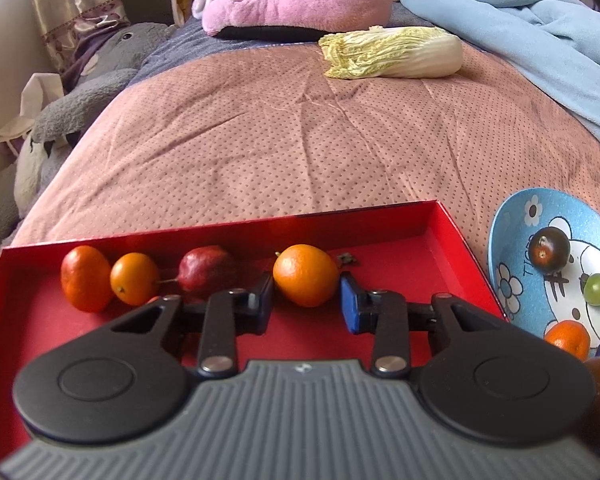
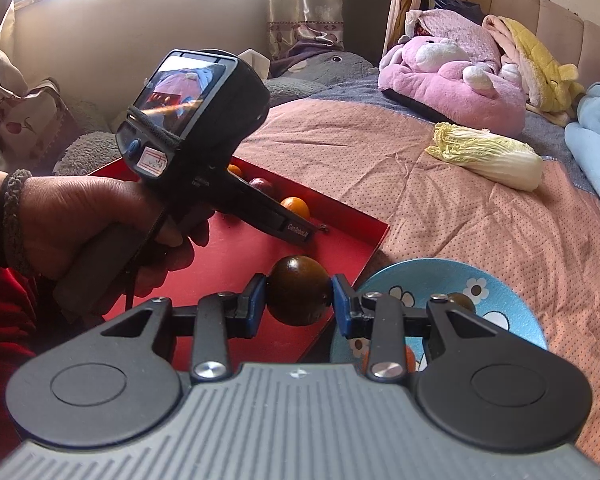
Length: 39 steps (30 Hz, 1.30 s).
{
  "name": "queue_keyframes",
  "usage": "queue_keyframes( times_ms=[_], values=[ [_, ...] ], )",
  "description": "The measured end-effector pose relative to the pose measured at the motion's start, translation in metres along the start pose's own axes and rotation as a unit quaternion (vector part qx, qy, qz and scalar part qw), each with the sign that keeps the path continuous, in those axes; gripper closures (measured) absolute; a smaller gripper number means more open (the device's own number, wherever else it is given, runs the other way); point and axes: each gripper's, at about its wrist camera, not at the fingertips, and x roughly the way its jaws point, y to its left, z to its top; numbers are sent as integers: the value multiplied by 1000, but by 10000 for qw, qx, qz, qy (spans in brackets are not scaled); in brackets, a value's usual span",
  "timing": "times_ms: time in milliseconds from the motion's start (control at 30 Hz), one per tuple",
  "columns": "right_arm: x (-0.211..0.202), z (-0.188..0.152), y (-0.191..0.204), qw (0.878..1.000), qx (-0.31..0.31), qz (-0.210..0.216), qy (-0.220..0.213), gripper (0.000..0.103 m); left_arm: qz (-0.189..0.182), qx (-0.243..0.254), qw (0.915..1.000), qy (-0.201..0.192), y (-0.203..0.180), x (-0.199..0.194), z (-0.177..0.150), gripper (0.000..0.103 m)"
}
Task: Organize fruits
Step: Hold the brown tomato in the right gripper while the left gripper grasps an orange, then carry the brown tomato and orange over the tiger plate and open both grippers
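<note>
- Bed (image 1: 260,140): pink dotted quilt; carries a cabbage (image 1: 392,54), a red tray (image 1: 452,248) and a blue plate (image 1: 512,248) just right of the tray.
- Tray: along its far wall sit two oranges (image 1: 86,278) (image 1: 134,278) touching each other, a dark red fruit (image 1: 206,270), then a third orange (image 1: 305,275).
- Left gripper (image 1: 306,300): low over the tray, jaws apart, blue pads either side of the third orange with a gap on each side (released, nothing gripped).
- Right gripper (image 2: 299,300): clenched on a dark brown round fruit (image 2: 299,296), held above the tray's near right corner, beside the plate (image 2: 500,308).
- Plate contents, left wrist view: a dark tomato (image 1: 549,249), green grapes (image 1: 598,289), one more orange (image 1: 567,338) at the near rim.
- Left hand (image 2: 100,224) wraps the left gripper's handle.
</note>
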Motion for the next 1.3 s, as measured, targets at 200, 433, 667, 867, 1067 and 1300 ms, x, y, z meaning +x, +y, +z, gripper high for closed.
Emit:
queue_keyframes(
  times_ms=[200, 433, 667, 867, 1067, 1300],
  values=[
    [-3, -2, 4, 9995, 247, 165, 68, 62, 87, -353, 9993, -1, 11, -20, -9, 65],
    [-10, -5, 12, 9990, 365, 249, 67, 62, 165, -385, 9991, -61, 10, -41, -18, 65],
    [-18, -10, 18, 9986, 417, 316, 56, 62, 267, -423, 9987, -98, 11, -53, -25, 65],
    [-24, -12, 21, 9985, 415, 365, 30, 62, 297, -398, 9987, -130, 7, -59, -29, 65],
    [-25, -13, 20, 9984, 429, 371, 17, 62, 308, -377, 9987, -148, 5, -61, -32, 65],
    [-26, -13, 19, 9981, 492, 379, 7, 62, 324, -359, 9987, -151, 4, -62, -33, 65]
  ],
)
